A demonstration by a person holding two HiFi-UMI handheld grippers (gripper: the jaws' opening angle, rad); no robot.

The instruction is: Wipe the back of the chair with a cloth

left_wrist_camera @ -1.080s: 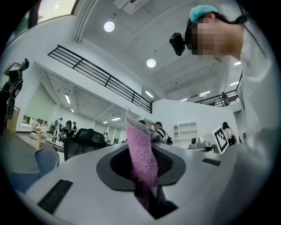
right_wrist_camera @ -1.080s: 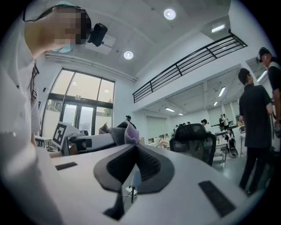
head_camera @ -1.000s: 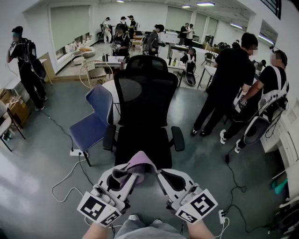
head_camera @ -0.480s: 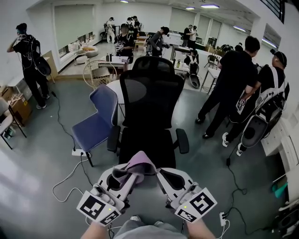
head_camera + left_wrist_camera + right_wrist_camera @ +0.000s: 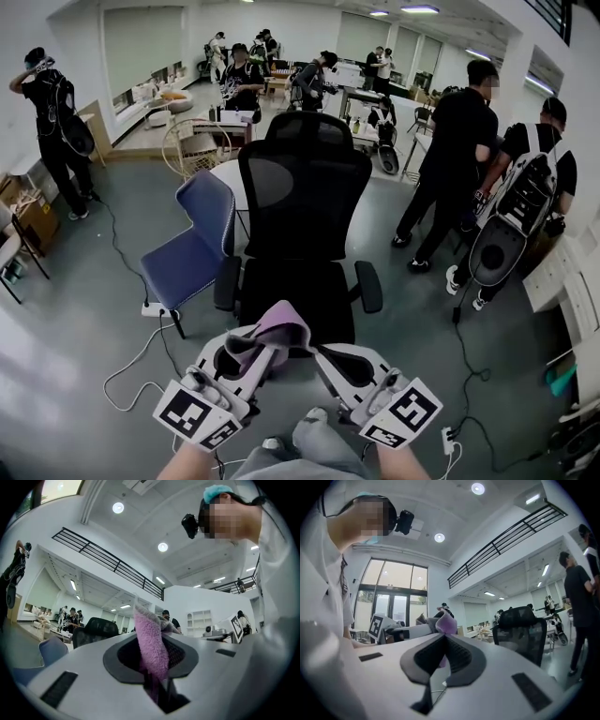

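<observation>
One purple cloth is pinched in the left gripper, whose jaws are closed on it; the cloth sticks up past the tips and flops over. It hangs near the person, in front of the seat of the one black chair, and is apart from the mesh back. The right gripper is just beside it on the right, its jaws together at the tips with nothing between them. Each of the two grippers has one marker cube.

One blue chair stands left of the black chair. Two people stand at the right, one at the far left, more far behind.

Only the head view shows the floor and the cables on it. The left gripper view shows the cloth running down between the pads. The right gripper view shows the cloth beyond its own shut tips and the black chair at right.
</observation>
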